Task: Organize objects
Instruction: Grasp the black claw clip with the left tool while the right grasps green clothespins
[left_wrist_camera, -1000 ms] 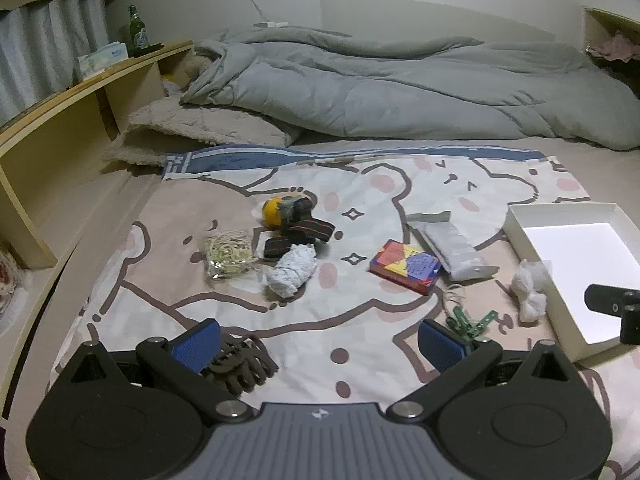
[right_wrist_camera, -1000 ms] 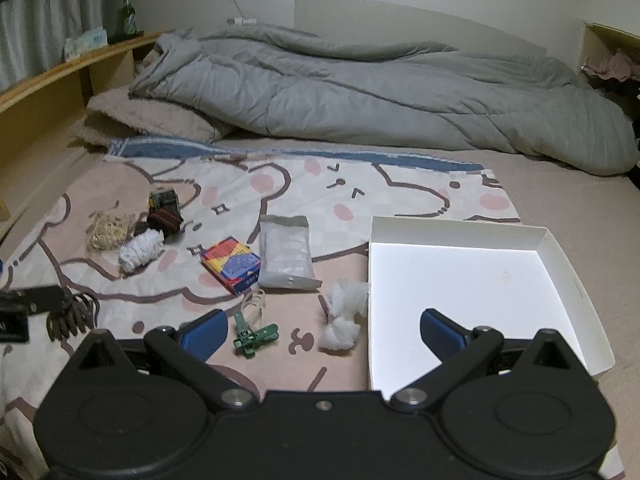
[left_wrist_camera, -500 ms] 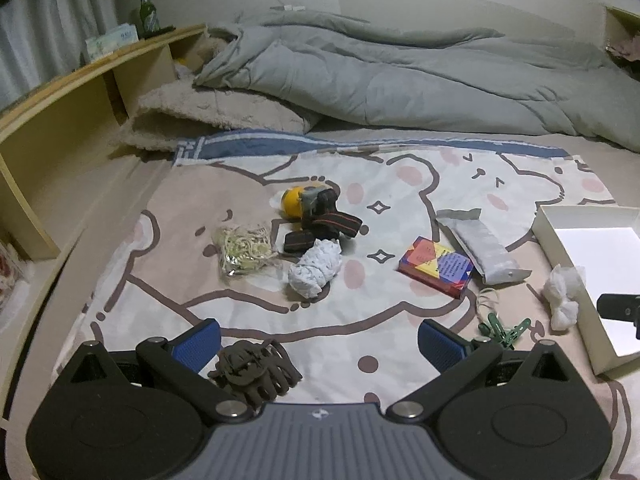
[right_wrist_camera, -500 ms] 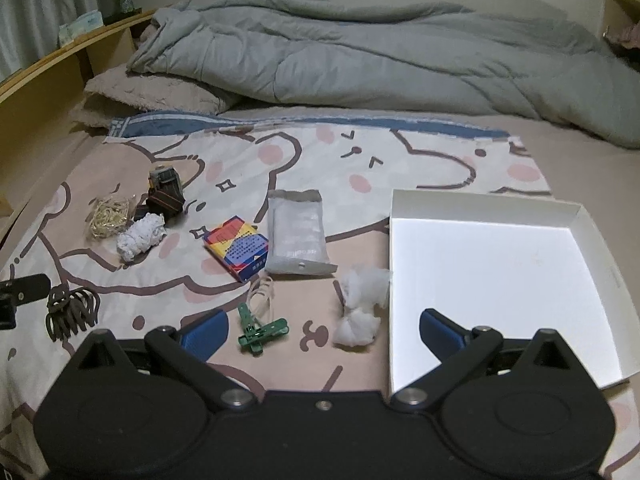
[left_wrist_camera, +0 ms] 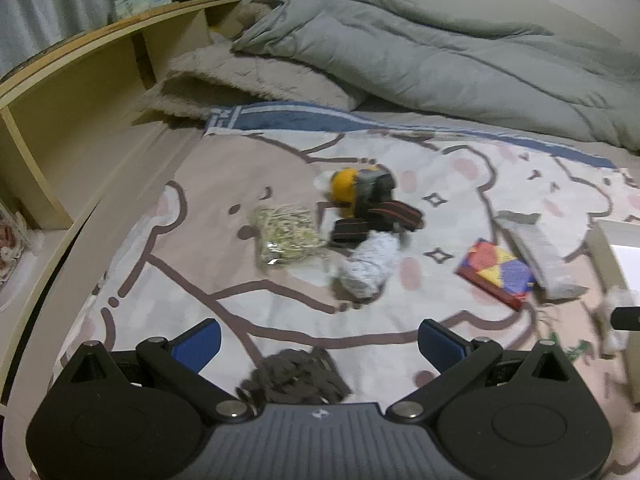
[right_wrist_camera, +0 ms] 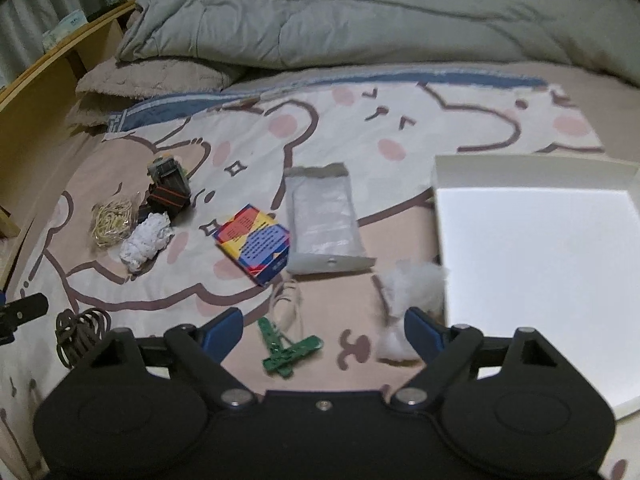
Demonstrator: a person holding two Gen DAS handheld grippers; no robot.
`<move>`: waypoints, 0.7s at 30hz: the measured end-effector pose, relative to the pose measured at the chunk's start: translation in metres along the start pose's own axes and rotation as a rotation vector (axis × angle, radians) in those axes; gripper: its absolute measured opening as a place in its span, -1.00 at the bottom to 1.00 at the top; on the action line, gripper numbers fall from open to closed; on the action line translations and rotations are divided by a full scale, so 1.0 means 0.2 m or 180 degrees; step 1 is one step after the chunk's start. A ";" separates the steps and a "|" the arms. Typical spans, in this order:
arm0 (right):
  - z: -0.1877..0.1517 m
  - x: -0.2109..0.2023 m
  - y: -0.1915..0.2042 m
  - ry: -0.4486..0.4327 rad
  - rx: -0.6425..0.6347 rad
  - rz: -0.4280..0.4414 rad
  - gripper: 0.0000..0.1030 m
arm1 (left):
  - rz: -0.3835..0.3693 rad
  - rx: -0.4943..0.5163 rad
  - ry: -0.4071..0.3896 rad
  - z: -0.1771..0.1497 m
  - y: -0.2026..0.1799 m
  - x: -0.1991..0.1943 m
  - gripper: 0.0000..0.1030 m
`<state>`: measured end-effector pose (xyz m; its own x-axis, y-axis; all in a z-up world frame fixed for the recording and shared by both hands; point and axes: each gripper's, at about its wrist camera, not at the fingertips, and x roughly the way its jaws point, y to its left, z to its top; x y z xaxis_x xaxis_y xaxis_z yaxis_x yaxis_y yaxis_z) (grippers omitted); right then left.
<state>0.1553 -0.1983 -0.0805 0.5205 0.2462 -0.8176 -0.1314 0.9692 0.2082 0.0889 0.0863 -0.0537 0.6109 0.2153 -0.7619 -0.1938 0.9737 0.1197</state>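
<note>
Both grippers over the bed. We see the left gripper (left_wrist_camera: 318, 340) with jaws apart above the brown hair claw (left_wrist_camera: 296, 376), untouched. The right gripper (right_wrist_camera: 322, 326) has its jaws closing with the green clip (right_wrist_camera: 290, 350) between them, not yet pinched. The white box (right_wrist_camera: 536, 264) lies empty at right. Risks, in our judgement: the clip may skid on the soft sheet, and the near cotton wad (right_wrist_camera: 412, 292) may be snagged.

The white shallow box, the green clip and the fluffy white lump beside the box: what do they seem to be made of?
White shallow box: probably cardboard with a smooth matte finish; thin, straight, folded walls. Green clip: seems hard plastic; flat rigid arms, even colour. Fluffy white lump: looks like cotton wool or fibre stuffing; wispy, shapeless edges, no sheen.
</note>
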 end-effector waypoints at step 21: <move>-0.04 0.40 0.12 0.0853 0.0561 0.0116 0.51 | 0.0102 -0.0567 0.1075 -0.11 0.19 0.43 1.00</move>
<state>0.1862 -0.1550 -0.1446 0.2743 0.2950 -0.9153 0.0145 0.9504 0.3106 0.1171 0.1394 -0.1285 0.3208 0.1797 -0.9299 -0.3572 0.9323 0.0569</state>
